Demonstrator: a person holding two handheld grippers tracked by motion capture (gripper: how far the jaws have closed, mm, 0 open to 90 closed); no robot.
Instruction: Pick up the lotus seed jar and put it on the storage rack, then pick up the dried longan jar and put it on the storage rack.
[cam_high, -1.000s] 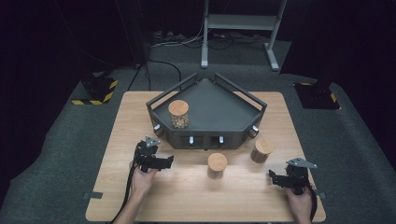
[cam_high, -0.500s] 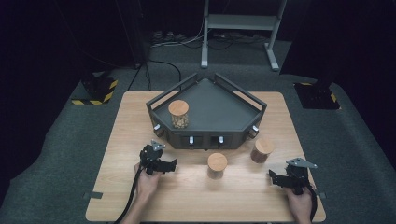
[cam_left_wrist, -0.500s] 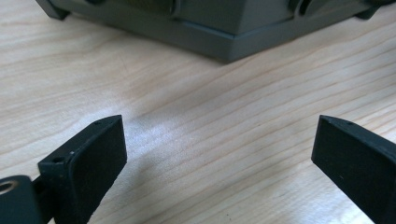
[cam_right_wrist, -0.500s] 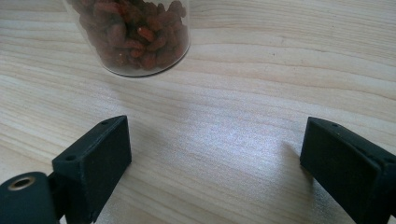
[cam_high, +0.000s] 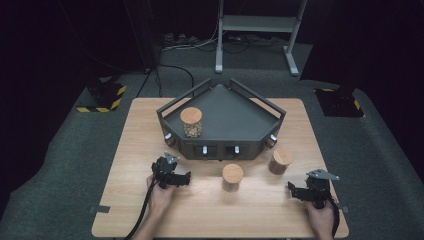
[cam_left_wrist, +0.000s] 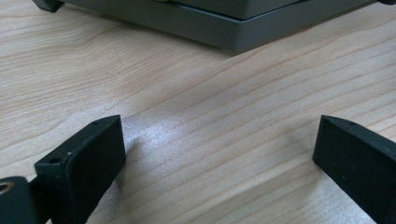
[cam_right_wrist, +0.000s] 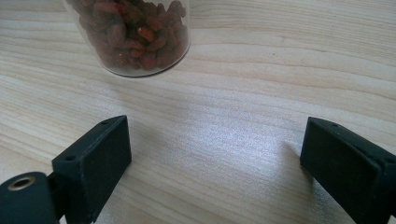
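Note:
A dark grey five-sided tray (cam_high: 235, 117) with rails stands at the middle of the wooden table (cam_high: 150, 125). A cork-lidded glass jar (cam_high: 190, 122) stands in its left part. Two more cork-lidded jars stand on the table in front of the tray, one at the middle (cam_high: 232, 177) and a darker one to the right (cam_high: 280, 161). My left gripper (cam_high: 184, 178) (cam_left_wrist: 219, 144) lies open on the wood, facing the tray's base (cam_left_wrist: 224, 23). My right gripper (cam_high: 294, 190) (cam_right_wrist: 215, 140) is open too, with a jar of reddish-brown pieces (cam_right_wrist: 135, 32) just beyond its jaws.
Small knobs (cam_high: 205, 150) line the tray's front face. The table's near edge (cam_high: 220, 235) runs just behind both hands. A cable (cam_high: 142, 215) trails from the left gripper off the front. Dark floor with a metal stand (cam_high: 257, 22) lies beyond the table.
My left gripper has drawn back toward the near edge and slightly right. The right gripper and the jars have not moved.

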